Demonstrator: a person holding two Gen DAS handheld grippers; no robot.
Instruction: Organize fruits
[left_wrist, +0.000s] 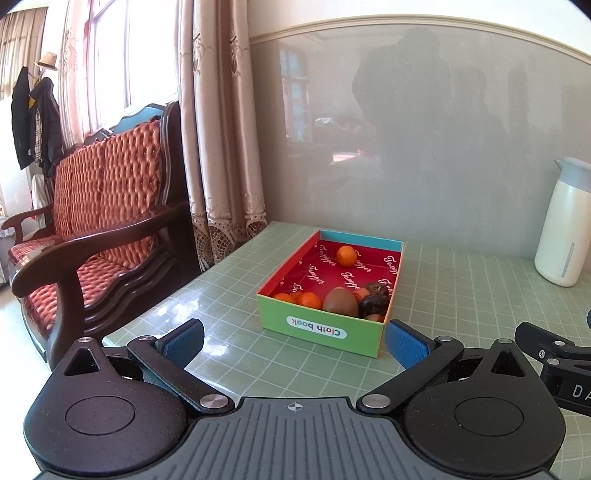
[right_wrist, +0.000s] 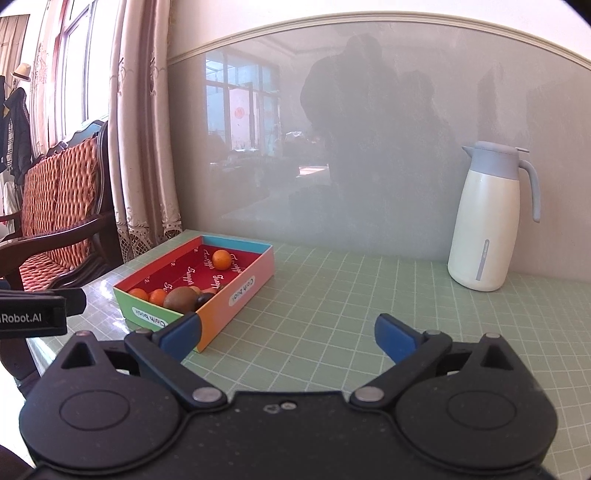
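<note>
Green squared cloth covered the desk (left_wrist: 443, 288), which stood against a pale glossy wall panel. Near the middle of the left wrist view sat the box (left_wrist: 321, 332), a shallow open carton with a red lining, a green near wall and a label reading "Cloth book". Inside it, one small orange (left_wrist: 346, 255) lay alone toward the far end. At the near end lay a heap: more small oranges (left_wrist: 310, 300) at the left, a brown kiwi (left_wrist: 340, 302) in the middle, and a dark round fruit (left_wrist: 373, 305) at the right, touching one another.

Low in the frame of its own view, the left tool (left_wrist: 294, 341) stood wide, its blue pads apart and nothing between them but the near wall of the box further off. In the right wrist view the right tool (right_wrist: 286, 338) also stood wide and empty over bare cloth, its left pad overlapping the box's near corner in the picture; the box (right_wrist: 236, 295) lay at centre left there.

A white jug (right_wrist: 484, 221) with a grey-blue lid and handle stood at the right by the wall, well apart from the box. A wooden armchair (left_wrist: 92, 229) with red cushions and a beige curtain (left_wrist: 218, 147) filled the left of the frame.
</note>
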